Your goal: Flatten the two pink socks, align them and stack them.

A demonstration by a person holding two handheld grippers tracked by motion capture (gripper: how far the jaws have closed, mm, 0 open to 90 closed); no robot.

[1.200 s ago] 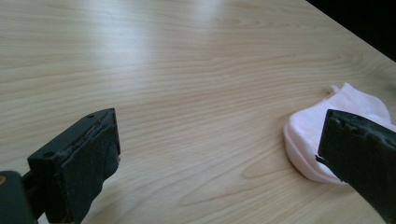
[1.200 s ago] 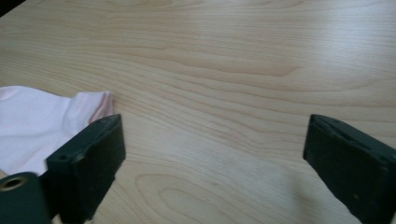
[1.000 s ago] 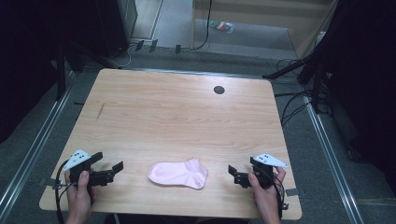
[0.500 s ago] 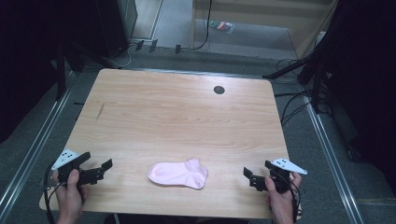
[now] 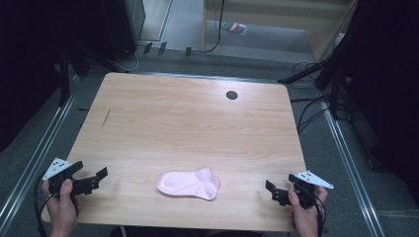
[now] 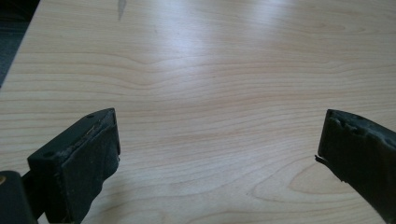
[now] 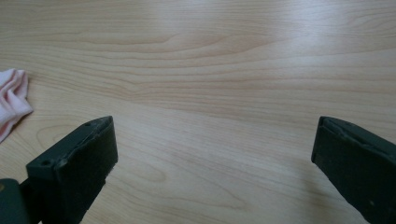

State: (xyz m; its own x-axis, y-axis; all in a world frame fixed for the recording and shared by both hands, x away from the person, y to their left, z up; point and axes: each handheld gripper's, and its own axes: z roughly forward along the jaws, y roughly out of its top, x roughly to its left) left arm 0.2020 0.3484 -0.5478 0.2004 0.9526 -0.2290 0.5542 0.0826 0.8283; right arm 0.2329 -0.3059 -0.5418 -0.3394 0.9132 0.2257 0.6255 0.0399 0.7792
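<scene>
Pink sock [image 5: 188, 184] lies flat at six o'clock — untouched. Both the left gripper [image 5: 97, 178] and right gripper [image 5: 271, 191] are released, empty; best close in low from nine and three — pinch opposite ends.

Bench [image 5: 197, 128] evenly lit from overhead; surroundings beyond its edges very dark. Soft white glare across the far wood grain in both gripper views. Faint, diffuse shadows beneath the jaws. Jaws close to the lens slightly soft. High view mildly grainy, low resolution.

A light wooden table [image 5: 197, 123] stands on grey floor [image 5: 326, 64]; 1 dark round hole [image 5: 231, 95] far right; cables [image 5: 311, 113] right; far corners dark, perhaps cabinets.
</scene>
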